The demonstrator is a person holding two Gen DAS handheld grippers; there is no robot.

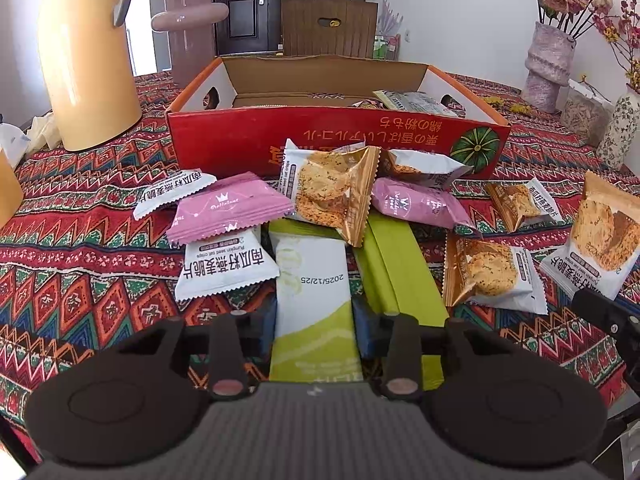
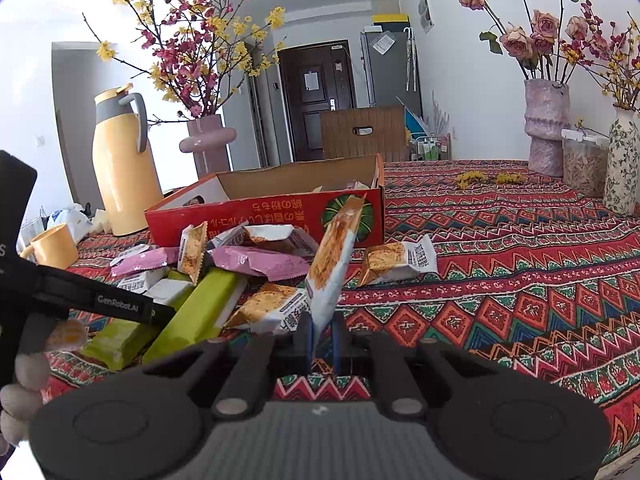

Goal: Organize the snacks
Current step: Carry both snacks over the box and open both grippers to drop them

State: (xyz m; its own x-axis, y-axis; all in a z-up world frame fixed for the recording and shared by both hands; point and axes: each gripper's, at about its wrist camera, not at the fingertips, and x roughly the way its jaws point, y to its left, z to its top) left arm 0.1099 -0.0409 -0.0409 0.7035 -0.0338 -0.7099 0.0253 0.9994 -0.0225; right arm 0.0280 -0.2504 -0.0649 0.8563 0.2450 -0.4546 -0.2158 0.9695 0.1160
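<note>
Snacks: left gripper point(image 1: 314, 320) clamped on green-white packet point(image 1: 312, 280); right gripper point(image 2: 323, 344) pinching upright cookie packet point(image 2: 334, 264)

- Table under a red patterned cloth point(image 2: 500, 248).
- Open red cardboard box point(image 1: 248, 140) at the middle.
- Yellow jug point(image 1: 86, 64) and pink vase point(image 1: 192, 20) behind, left.
- Loose snack packets point(image 1: 494, 272) and green bars point(image 1: 404, 264) strewn before the box.
- Rough mauve vase point(image 2: 546, 128) far right.

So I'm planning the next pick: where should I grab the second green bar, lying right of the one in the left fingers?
Grip the green bar across its narrow width at the near end, coming from above; its far end is tucked under the cookie packet.
</note>
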